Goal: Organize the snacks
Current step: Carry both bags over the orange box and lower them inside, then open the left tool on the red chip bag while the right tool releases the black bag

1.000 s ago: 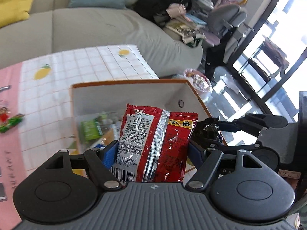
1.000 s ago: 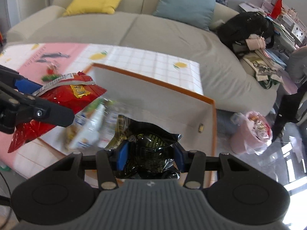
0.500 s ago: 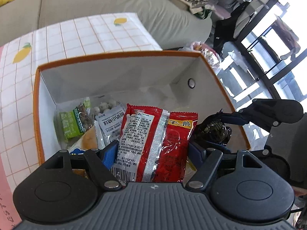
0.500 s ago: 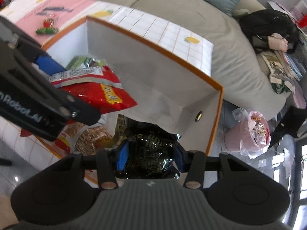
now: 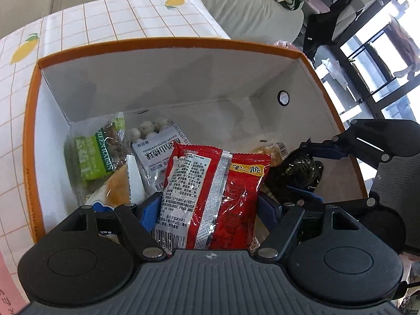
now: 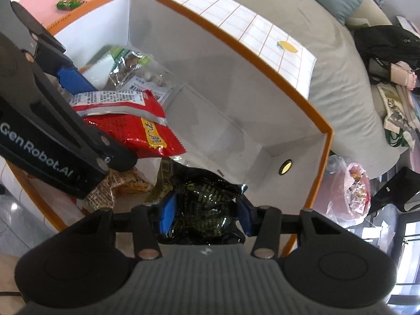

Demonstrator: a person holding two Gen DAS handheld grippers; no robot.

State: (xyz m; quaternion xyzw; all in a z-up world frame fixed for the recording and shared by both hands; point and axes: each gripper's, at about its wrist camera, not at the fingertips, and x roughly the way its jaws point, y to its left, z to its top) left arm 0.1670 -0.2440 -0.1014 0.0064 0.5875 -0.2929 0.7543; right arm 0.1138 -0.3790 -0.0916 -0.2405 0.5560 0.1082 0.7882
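Note:
My left gripper (image 5: 210, 207) is shut on a red snack packet (image 5: 215, 189) and holds it inside the orange-rimmed white box (image 5: 170, 44). The packet also shows in the right wrist view (image 6: 131, 128). My right gripper (image 6: 204, 215) is shut on a black snack bag (image 6: 204, 204) and holds it low in the box (image 6: 236, 47), right of the left gripper. The black bag shows in the left wrist view (image 5: 296, 170). Several packets lie on the box floor: a green raisin bag (image 5: 97, 155) and a white hawthorn-ball bag (image 5: 155, 147).
The box stands on a checked lemon-print tablecloth (image 5: 118, 18) with a grey sofa (image 6: 341, 60) behind. Small wrapped candies (image 6: 71, 0) lie on the pink cloth beyond the box. A pink bag of rubbish (image 6: 351, 189) sits on the floor to the right.
Both grippers have moved forward and down from above the box rim into the box, each still holding its packet.

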